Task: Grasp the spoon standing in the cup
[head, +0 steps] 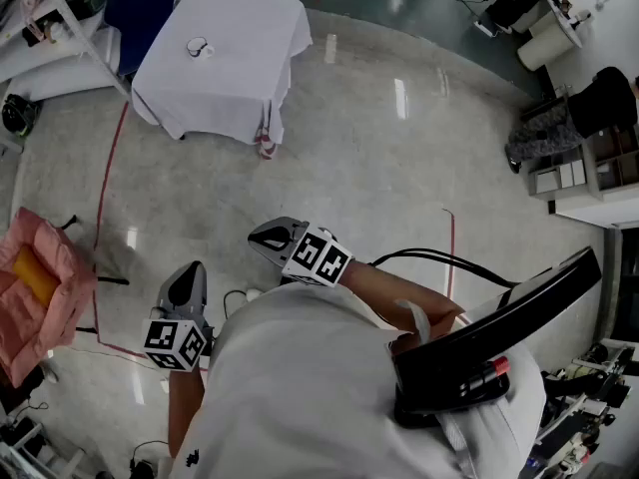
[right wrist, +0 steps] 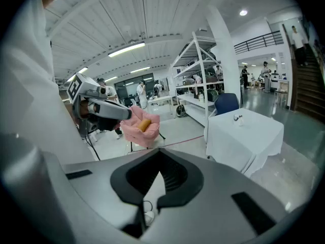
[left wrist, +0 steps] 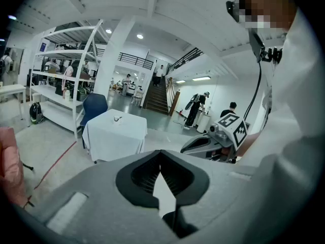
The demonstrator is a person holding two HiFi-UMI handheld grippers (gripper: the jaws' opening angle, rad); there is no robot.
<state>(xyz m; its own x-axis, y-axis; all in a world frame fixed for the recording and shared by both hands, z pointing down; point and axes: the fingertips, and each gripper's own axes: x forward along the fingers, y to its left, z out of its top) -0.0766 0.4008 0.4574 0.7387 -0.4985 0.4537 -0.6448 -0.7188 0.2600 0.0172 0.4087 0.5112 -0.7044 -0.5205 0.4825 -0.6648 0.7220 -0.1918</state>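
Your left tongs (left wrist: 161, 159): jaws together, nothing held. Your right tongs (right wrist: 158, 157): likewise. Cup (head: 198, 47) on draped counter (head: 250, 88), well ahead of both.

A small, pale, round cup (head: 198, 47) stands upright far off at the left of the scene. It sits on a square table draped in a white cloth (head: 250, 68), on the left half of the tabletop and clear of every edge. A thin dark spoon (right wrist: 236, 117) rises from it. At this distance its tilt, its material and what the cup is made of are too small to tell.
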